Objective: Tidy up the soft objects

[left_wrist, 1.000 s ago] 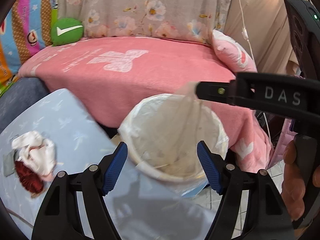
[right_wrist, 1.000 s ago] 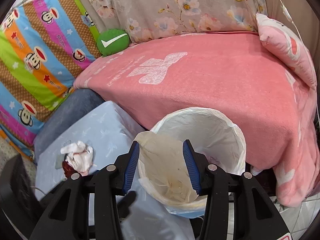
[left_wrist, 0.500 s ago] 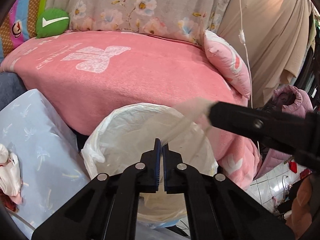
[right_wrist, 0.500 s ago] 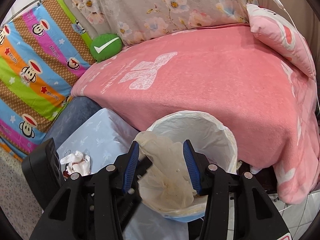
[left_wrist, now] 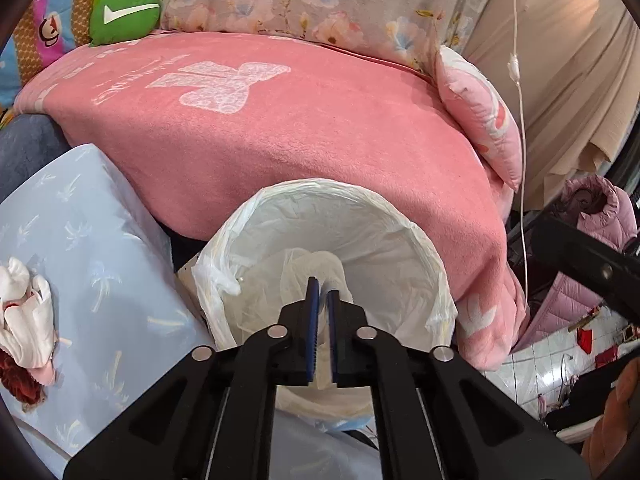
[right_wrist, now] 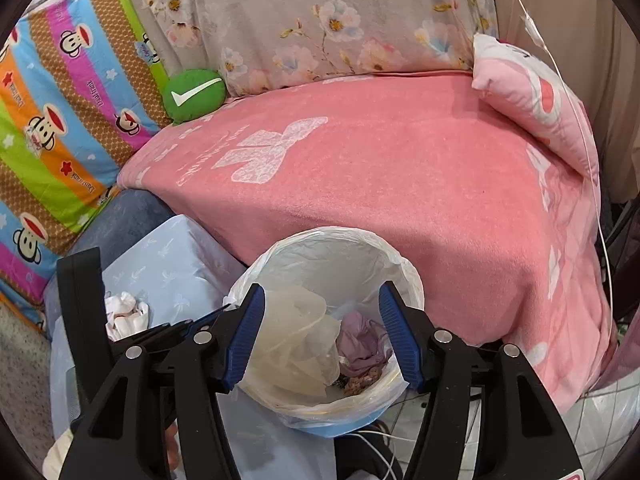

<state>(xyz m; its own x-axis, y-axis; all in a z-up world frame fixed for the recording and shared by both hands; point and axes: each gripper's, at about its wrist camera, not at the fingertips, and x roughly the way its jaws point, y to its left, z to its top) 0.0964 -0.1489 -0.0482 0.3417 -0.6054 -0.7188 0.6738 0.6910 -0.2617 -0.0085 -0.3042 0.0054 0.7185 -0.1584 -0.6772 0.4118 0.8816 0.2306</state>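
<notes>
One crumpled plastic bag (right_wrist: 296, 340) hangs over the one lined bin (right_wrist: 400, 264). Your left gripper (left_wrist: 322, 300) is pressed together, pinching that bag. Your right gripper (right_wrist: 322, 336) has just been opening; its two jaws stand spread either side of the bag, with the bag between them. One white cloth (left_wrist: 24, 320) lies on the blue counter (left_wrist: 100, 240), beside one pink bed (right_wrist: 400, 200).

Bin liner (right_wrist: 372, 248): thin white plastic, crinkly, semi-gloss. Bag (right_wrist: 296, 344) inside: translucent film, yellowish, wrinkled. Blanket (right_wrist: 400, 200): pink fleece, matt, fuzzy. Table cover (left_wrist: 100, 248): smooth lt-blue sheet w/ slight sheen. Gripper pads (right_wrist: 246, 332): blue ribbed rubber-like; arms matt black plastic, metal rivets.
</notes>
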